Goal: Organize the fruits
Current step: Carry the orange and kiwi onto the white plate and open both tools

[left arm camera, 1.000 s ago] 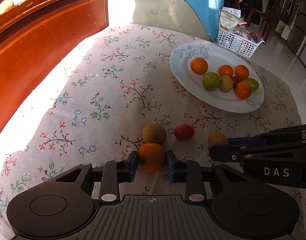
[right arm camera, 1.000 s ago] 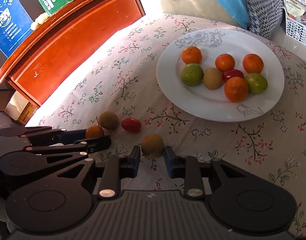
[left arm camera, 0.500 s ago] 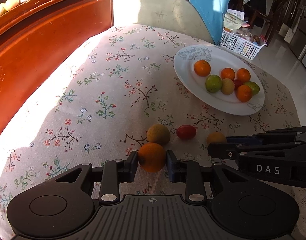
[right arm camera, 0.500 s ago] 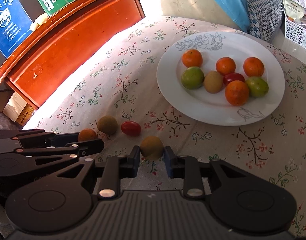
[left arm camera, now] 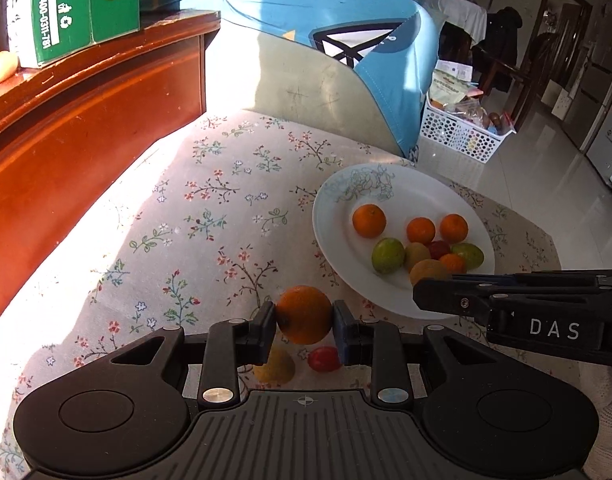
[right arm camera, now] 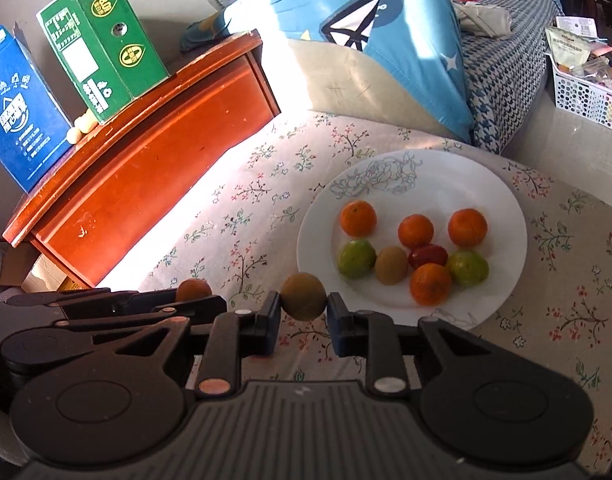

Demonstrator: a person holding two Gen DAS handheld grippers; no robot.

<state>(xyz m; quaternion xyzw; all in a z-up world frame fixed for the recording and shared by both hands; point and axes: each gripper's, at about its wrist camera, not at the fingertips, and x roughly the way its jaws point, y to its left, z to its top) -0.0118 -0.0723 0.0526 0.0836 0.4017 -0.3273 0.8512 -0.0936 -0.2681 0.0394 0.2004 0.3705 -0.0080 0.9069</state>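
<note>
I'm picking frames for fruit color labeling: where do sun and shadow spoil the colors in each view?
Left wrist view: a hard sun band washes out the tablecloth by the wooden cabinet; the fruits beneath the left claw lie in shadow. Right wrist view: the same glare strip; the plate is evenly lit.

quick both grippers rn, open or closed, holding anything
Left gripper: closed on an orange, lifted off the cloth.
Right gripper: closed on a kiwi, near the plate.
</note>
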